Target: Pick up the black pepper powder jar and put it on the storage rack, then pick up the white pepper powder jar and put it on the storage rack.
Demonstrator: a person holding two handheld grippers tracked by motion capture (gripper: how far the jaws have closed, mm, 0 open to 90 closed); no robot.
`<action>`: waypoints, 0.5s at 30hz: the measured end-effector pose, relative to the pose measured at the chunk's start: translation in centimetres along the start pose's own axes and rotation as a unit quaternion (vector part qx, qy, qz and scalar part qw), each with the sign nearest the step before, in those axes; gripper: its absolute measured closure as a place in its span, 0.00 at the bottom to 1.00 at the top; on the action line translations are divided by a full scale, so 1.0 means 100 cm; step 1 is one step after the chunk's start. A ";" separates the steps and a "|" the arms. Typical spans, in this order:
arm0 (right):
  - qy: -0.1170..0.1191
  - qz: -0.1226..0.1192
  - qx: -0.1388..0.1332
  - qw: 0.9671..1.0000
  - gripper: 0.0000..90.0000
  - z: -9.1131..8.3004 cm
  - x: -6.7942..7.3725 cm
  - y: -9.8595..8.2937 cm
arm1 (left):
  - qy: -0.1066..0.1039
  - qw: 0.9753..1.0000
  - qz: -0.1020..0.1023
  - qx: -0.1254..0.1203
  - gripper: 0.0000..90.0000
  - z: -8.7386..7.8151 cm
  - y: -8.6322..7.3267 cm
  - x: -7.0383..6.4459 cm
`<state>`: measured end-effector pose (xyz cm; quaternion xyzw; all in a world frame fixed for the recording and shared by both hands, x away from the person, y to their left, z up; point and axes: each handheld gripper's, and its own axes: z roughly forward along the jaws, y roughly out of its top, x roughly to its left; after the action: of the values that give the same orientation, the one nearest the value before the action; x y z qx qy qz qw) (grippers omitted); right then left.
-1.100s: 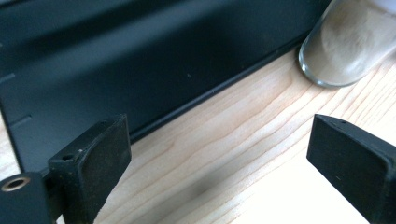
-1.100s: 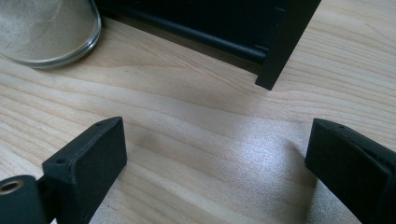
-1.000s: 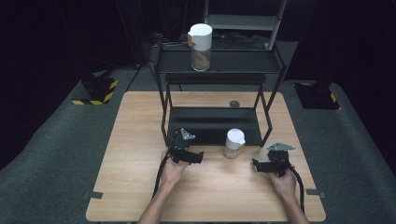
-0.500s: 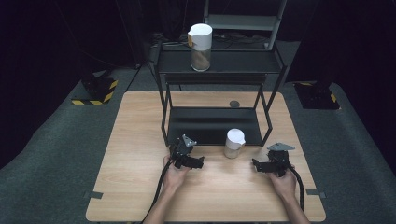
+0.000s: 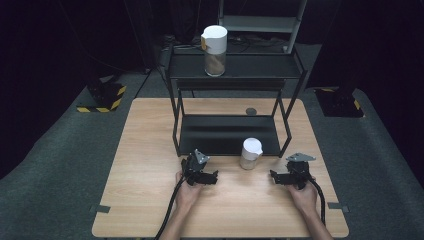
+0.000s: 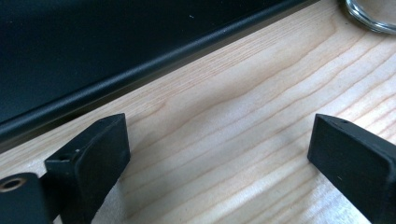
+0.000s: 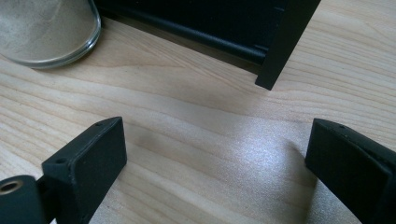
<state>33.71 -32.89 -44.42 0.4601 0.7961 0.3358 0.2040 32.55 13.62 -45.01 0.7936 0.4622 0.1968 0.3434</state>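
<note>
Materials: pale wood, matt black metal, clear glass, black plastic.
Table (image 5: 150, 200) is light wood with visible grain, smooth with a satin sheen. Shelf rack (image 5: 225, 132) looks like matt black painted metal. Small jar (image 5: 250, 154) has glossy clear glass walls, sandy contents and a smooth white lid; tall jar (image 5: 214, 50) on top looks the same. Left gripper (image 6: 219, 154) and right gripper (image 7: 217, 158) have matt black plastic-looking jaws. Floor (image 5: 60, 165) is rough grey carpet.
</note>
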 end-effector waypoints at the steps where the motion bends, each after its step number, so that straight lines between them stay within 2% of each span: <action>1: 0.000 0.000 0.000 1.000 0.05 0.000 0.000 0.000 | 0.000 1.000 -0.001 0.000 0.07 0.000 0.000 0.000; 9: -0.001 0.000 0.000 1.000 0.04 0.000 0.001 0.000 | 0.002 1.000 -0.001 0.001 0.07 0.000 0.000 -0.001; 12: -0.008 0.007 0.005 1.000 0.00 0.003 0.006 0.004 | 0.002 1.000 -0.001 0.001 0.07 0.000 0.000 -0.001; 15: -0.011 0.010 0.022 1.000 0.02 0.003 0.008 0.012 | 0.001 1.000 -0.002 0.000 0.07 0.000 0.000 -0.001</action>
<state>34.21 -31.62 -43.74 0.4762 0.7965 0.3147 0.1995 32.49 13.58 -44.99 0.7926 0.4641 0.1969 0.3429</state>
